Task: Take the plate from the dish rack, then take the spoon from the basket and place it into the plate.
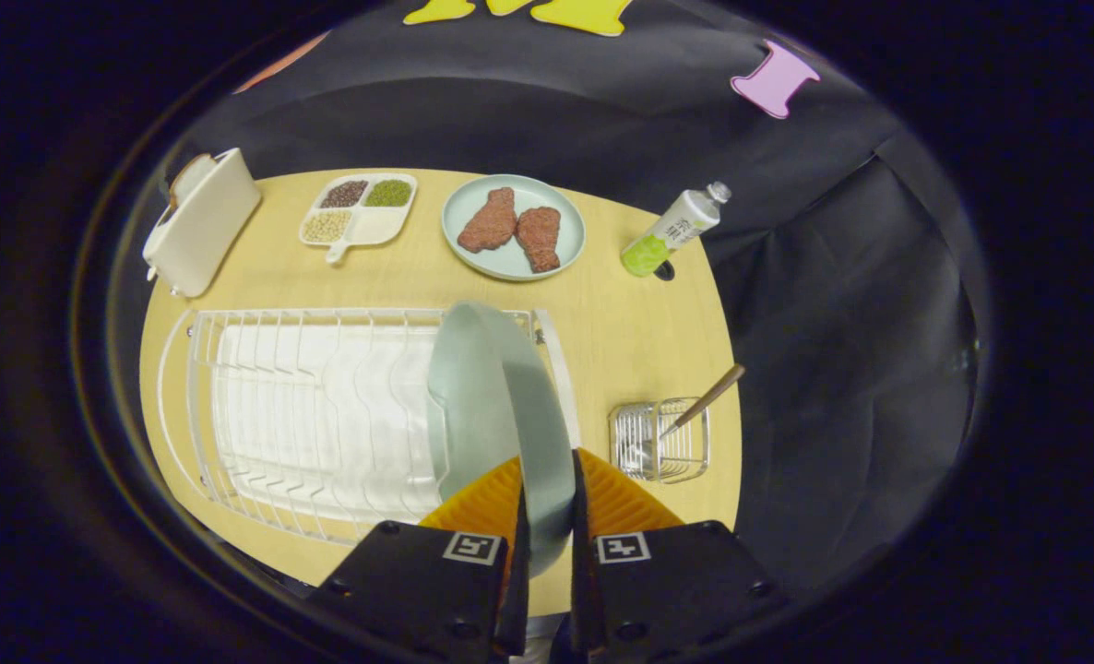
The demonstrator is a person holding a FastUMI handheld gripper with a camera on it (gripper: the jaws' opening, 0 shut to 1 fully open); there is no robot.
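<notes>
Here pale-green plate (496, 406) on edge, pinched in hand-held gripper (547, 489).

One hand-held gripper (547, 498), its two fingers pressed on either side of a plate. Two plates: the pale green one (496, 406) held on edge over the rack, and another (513, 227) carrying two pieces of meat (510, 229). One white dish rack (326, 415). One wire basket (659, 441) with one spoon (706, 399). One divided tray (359, 210) with four compartments. One bottle (675, 231). One toaster (202, 221). One desk (639, 323).
</notes>
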